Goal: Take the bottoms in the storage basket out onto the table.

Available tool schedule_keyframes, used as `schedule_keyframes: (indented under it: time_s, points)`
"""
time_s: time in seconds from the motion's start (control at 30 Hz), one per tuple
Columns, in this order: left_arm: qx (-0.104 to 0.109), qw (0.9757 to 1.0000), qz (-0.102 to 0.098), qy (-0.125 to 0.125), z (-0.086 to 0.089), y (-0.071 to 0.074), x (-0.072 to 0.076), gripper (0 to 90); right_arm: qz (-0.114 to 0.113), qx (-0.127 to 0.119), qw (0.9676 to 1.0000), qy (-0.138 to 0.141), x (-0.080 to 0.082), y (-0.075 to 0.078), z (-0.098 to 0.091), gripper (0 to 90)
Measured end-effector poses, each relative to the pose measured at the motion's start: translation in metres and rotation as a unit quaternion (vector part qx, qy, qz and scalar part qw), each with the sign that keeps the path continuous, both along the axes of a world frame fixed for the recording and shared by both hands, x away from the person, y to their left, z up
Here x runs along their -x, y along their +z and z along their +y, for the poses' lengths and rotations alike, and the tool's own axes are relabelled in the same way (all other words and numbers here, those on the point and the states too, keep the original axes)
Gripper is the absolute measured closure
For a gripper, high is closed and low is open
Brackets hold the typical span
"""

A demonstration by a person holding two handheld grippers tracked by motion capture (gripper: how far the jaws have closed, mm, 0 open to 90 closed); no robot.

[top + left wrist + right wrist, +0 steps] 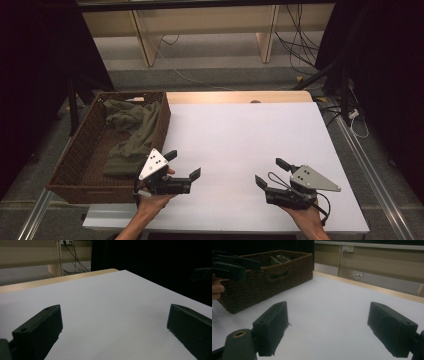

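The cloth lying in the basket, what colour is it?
The cloth is olive green, clearest in the high view, draped inside the brown woven basket.

White table (250, 145), one wicker basket (85, 170)

Table surface white with a wooden far edge; brown woven basket at the corner just beyond and outside the left gripper (182, 164), well apart from the right gripper (270, 172); bare white between the two.
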State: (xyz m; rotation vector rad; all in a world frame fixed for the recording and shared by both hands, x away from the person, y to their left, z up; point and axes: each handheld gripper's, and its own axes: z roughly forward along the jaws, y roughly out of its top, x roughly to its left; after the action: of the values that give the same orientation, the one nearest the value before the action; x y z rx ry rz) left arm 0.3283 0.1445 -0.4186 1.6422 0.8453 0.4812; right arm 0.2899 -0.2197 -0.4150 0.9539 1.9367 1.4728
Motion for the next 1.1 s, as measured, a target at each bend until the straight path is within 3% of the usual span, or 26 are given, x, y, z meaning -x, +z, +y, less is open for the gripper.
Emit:
schedule_keyframes:
  time_s: [0.1,0.33,0.43,0.53,0.73,0.83,1.1]
  points:
    - [-0.002,1.0,-0.007,0.003,-0.001,0.004,-0.001,0.0,-0.002,0.002,1.0,-0.003,0.0,0.001,-0.001,17.8]
    - [-0.004,1.0,-0.002,0.008,-0.003,0.011,-0.009,0.0,-0.005,0.002,1.0,-0.008,0.0,0.002,-0.003,17.9]
    - [-0.009,0.9998,0.013,0.011,-0.002,0.013,-0.014,0.0,-0.004,0.002,0.9999,-0.009,0.0,0.002,-0.003,17.9]
    - [-0.012,0.9989,0.045,0.005,-0.003,0.012,-0.027,0.0,-0.003,-0.001,1.0,-0.009,-0.001,0.002,-0.003,17.9]
    - [-0.037,0.9977,0.052,0.023,-0.006,0.019,-0.041,0.0,-0.001,0.0,0.9999,-0.01,-0.001,0.002,-0.004,18.0]
    - [-0.032,0.9966,0.073,0.023,-0.004,0.026,-0.047,0.0,0.002,-0.002,0.9999,-0.01,-0.002,0.001,-0.005,18.2]
    - [-0.04,0.9942,0.091,0.042,0.007,0.046,-0.065,0.0,0.0,-0.005,1.0,-0.004,0.0,0.002,-0.004,18.3]
